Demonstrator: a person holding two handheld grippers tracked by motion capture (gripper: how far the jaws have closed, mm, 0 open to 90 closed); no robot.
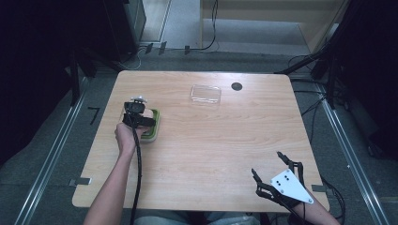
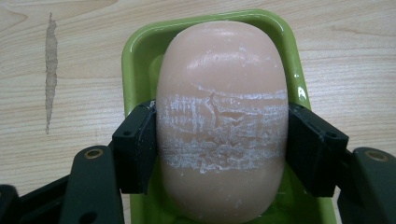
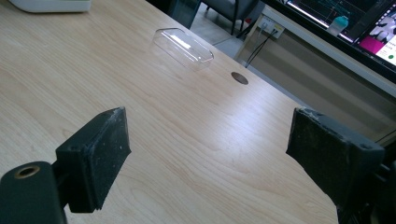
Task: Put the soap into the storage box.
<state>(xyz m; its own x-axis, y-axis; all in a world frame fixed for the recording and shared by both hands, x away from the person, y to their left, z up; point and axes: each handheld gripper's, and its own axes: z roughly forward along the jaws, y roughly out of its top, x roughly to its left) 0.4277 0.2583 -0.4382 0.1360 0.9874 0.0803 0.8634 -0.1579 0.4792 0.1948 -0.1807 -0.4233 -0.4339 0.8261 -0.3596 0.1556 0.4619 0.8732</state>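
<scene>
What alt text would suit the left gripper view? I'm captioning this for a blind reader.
The left claw is shut on a pale pink soap, its black jaws pressing the bar's two sides. The soap lies in a green dish on a wooden table, and a band of white scuffs crosses the bar between the jaws.

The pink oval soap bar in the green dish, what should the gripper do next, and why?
Probably lift it straight up. The left gripper has both pads pressed on the pink oval soap bar, which sits in the green plastic dish; the clear plastic lid lies apart.
</scene>
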